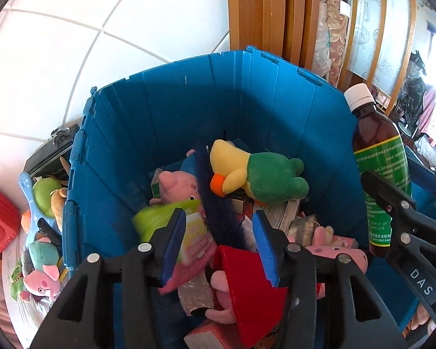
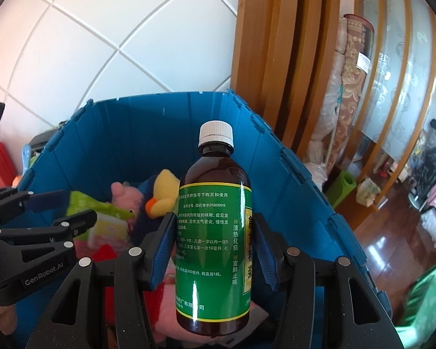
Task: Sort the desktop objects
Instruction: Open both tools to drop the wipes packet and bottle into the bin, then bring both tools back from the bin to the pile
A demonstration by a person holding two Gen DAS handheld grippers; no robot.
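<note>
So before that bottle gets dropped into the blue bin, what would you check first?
1. Bottle held between the right gripper pads: ok.
2. White cap on: ok.
3. Bottle over the blue bin, inside its walls: ok.
4. Left gripper open, holding nothing: ok.
5. Left gripper out of the bottle's way: cannot tell.
6. Soft landing on the toys, like the duck: cannot tell.

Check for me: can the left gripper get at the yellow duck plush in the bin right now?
Probably yes: the left gripper is open and empty above the blue bin, and the duck plush lies on top, uncovered.
</note>
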